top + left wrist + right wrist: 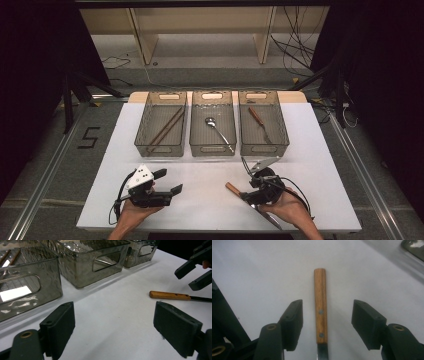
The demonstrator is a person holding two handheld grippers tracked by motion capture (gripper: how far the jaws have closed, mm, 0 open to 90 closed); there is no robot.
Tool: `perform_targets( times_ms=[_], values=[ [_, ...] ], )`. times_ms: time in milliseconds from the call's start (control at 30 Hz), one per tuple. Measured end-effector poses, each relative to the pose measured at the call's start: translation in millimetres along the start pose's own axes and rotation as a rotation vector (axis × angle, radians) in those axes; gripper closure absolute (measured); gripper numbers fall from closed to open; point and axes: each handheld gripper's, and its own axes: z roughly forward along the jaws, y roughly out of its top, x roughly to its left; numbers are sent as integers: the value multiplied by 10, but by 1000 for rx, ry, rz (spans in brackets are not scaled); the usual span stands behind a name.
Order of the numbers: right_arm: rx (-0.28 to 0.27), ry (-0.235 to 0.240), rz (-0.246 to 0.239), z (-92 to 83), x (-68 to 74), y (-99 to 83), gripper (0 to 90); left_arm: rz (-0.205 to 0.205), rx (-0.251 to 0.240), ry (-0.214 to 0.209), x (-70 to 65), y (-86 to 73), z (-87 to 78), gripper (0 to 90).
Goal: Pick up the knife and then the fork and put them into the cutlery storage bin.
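We are looking at a knife with a wooden handle that is lying flat on the white tabletop, near the front edge on the right side, its handle pointing left and toward the bins. Our right gripper is hanging directly over it, and in the right gripper view the handle is running straight up between the two black jaws, which are standing partly open on either side of the wood without touching it. Our left gripper is resting in the left hand at the near left of the tabletop, well apart from the knife, with its jaws gaping wide and nothing between them. Farther back, three clear bins are sitting side by side: the left bin is carrying chopsticks, the middle bin is carrying a spoon, and the right bin is carrying a fork with a wooden handle.
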Motion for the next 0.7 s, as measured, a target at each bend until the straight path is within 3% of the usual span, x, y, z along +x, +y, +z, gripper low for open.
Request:
perform_targets(
  times_ms=[700],
  values=[
    [181, -16, -48, 192, 84, 1, 596, 6, -3, -5, -13, -2, -4, 172]
  ],
)
